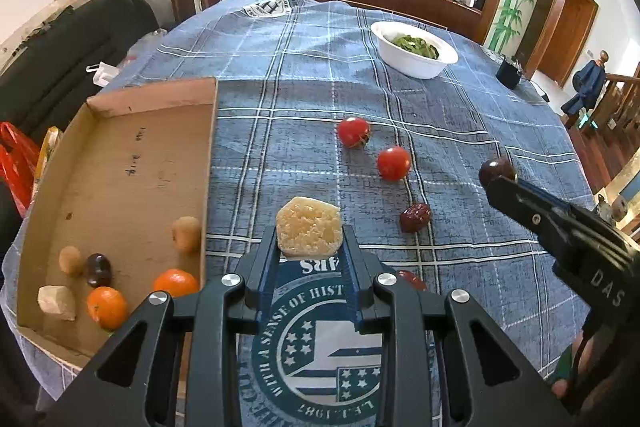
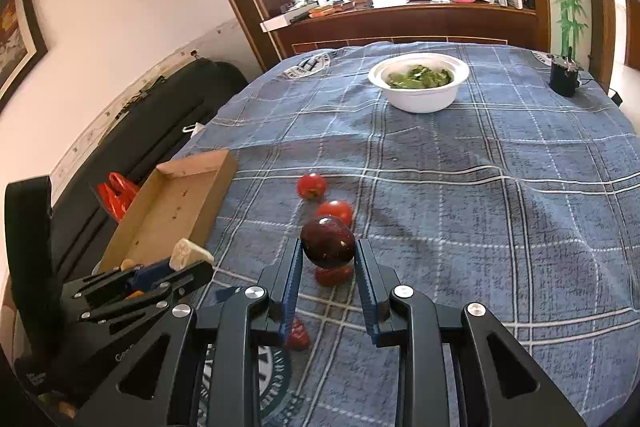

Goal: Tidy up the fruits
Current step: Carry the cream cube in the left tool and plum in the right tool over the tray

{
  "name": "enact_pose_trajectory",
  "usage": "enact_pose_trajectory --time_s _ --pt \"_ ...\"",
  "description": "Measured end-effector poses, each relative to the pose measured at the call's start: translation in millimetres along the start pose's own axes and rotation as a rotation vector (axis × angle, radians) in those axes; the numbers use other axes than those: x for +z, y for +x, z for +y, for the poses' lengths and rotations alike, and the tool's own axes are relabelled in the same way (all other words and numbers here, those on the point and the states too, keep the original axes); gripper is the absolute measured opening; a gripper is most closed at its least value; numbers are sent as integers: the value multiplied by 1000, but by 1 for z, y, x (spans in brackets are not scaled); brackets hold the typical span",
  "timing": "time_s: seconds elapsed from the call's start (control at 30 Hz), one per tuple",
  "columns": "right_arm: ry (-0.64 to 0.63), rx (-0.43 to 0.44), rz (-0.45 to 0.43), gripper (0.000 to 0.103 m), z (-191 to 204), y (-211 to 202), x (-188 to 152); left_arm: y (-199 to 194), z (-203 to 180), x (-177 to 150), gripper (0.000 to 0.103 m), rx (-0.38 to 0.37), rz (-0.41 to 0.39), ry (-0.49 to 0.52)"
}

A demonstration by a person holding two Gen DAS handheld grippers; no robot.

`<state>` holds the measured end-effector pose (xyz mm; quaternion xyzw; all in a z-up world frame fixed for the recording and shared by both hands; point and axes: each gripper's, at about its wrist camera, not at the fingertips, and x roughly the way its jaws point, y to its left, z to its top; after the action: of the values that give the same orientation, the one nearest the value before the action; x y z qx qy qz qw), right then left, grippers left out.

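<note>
Blue plaid cloth covers the counter (image 1: 460, 131), with a cluttered wooden sideboard and a bright window behind.

Left wrist view: the left gripper (image 1: 310, 251) is clamped on a pale yellow fruit chunk (image 1: 309, 229), held clear of the cloth. To its left lies the cardboard tray (image 1: 140, 163), already holding two oranges (image 1: 176, 282), a dark plum (image 1: 98, 269), another pale chunk (image 1: 57, 302) and two tan fruits (image 1: 186, 234). Ahead and to the right, two tomatoes (image 1: 394, 163) and a red date (image 1: 416, 217) lie loose on the cloth; a second date (image 1: 412, 279) shows just right of the fingers. Far ahead stands a white bowl (image 1: 412, 61) of greens.

Right wrist view: the right gripper (image 2: 329, 259) is closed on a dark red plum (image 2: 328, 241), lifted above the date (image 2: 334, 275) beneath it. Low to its left is the left gripper (image 2: 176, 269) with its chunk, near the tray's (image 2: 180, 203) rim, though whether it is over the rim cannot be judged here.

Step in hand, as judged: carrying both pieces to the tray. Good practice is to keep each grip firm, cross the tray wall before lowering, release over bare cardboard away from the round fruit, and stagger the two hands so they do not collide.
</note>
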<state>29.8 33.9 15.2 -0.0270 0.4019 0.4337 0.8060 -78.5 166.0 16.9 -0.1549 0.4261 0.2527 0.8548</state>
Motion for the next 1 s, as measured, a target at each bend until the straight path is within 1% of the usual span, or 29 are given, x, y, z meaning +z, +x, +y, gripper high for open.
enact_pose_trajectory --time_s 0.23,0.7,1.0 --pt "-21 10 6 27 14 -3 -5 -5 6 -1 27 5 -6 -10" --pt "-37 11 17 27 22 3 -6 -6 24 0 27 25 -15 -40" --pt "-68 36 30 27 39 11 -6 -7 48 -1 27 68 -18 -72"
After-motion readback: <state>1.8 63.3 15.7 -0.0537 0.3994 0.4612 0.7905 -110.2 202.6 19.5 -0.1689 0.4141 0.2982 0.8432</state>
